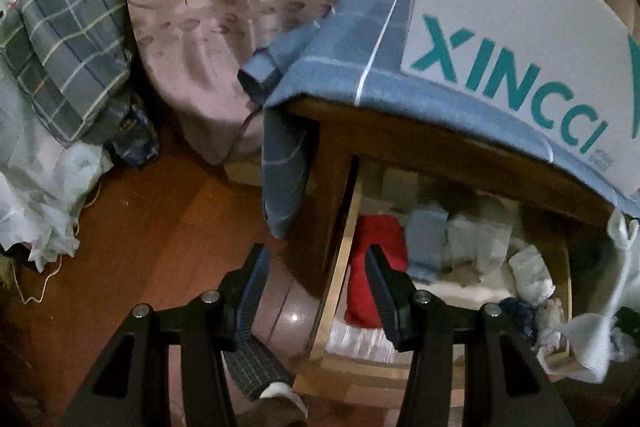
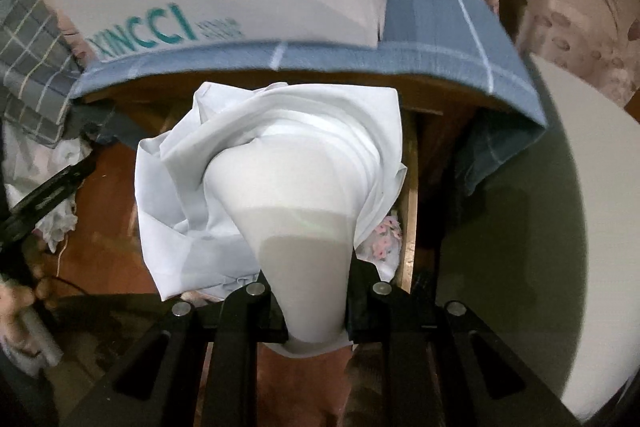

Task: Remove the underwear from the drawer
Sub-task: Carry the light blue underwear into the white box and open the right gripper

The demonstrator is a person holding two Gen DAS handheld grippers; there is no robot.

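Above drawer [image 1: 340, 267] edge, right gripper [image 2: 314, 307] clamps white underwear [image 2: 280, 163].

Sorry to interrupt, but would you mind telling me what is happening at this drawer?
A person is taking underwear out of the open wooden drawer. The right tongs are shut on a pale white garment, which hangs in front of the cabinet. The left tongs are open and empty, over the drawer's left edge beside a folded red garment.
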